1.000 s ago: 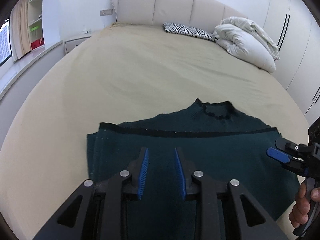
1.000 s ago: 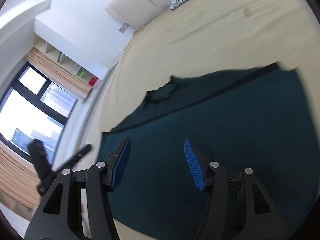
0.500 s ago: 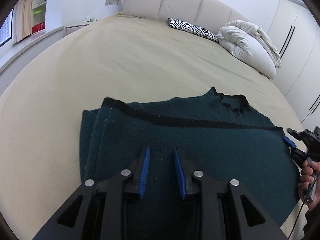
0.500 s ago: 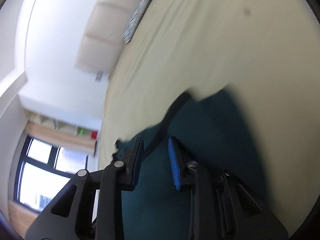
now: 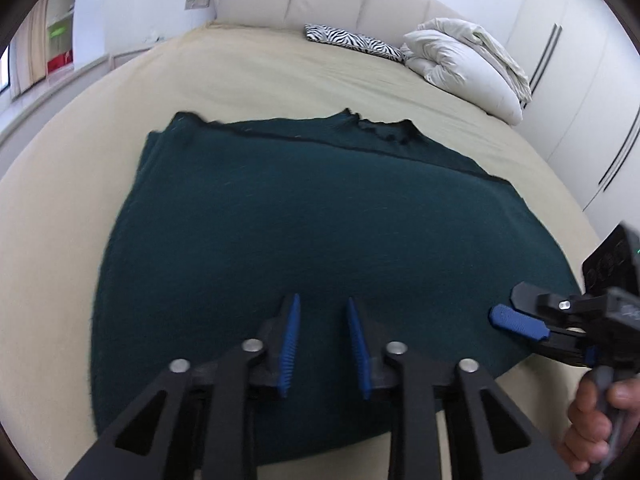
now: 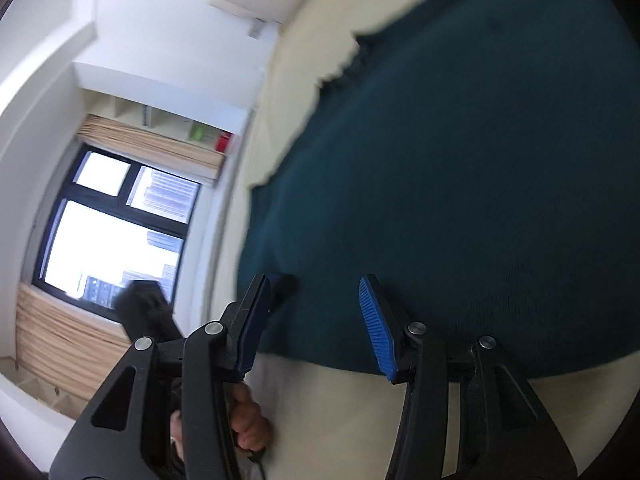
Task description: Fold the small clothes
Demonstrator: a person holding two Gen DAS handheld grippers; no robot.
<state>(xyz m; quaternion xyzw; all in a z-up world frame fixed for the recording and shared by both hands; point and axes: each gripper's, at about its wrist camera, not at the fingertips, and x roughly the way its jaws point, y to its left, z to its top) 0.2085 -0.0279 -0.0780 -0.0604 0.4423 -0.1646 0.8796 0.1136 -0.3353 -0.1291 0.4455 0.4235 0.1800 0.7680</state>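
Dark green garment (image 5: 320,240), partly folded, lies flat on the bed (image 5: 280,76); one layer is already laid over, and its black-trimmed edge runs across near the collar at the far side.

Left wrist view: my left gripper (image 5: 322,342) hovers over the near hem, jaws narrow and empty, pads clear of the cloth, placed there, I judge, to pinch the hem for the next fold. My right gripper (image 5: 520,322) comes in from the right over the garment's near right corner; its handle sits in my hand (image 5: 596,424). A white duvet (image 5: 464,68) and a zebra pillow (image 5: 352,42) lie well apart at the headboard.

Right wrist view: the garment (image 6: 460,184) fills the frame. My right gripper (image 6: 316,324) straddles the near hem, jaws part open after a sharp closing, nothing between them. The matching corner positions suggest a two-handed lift.
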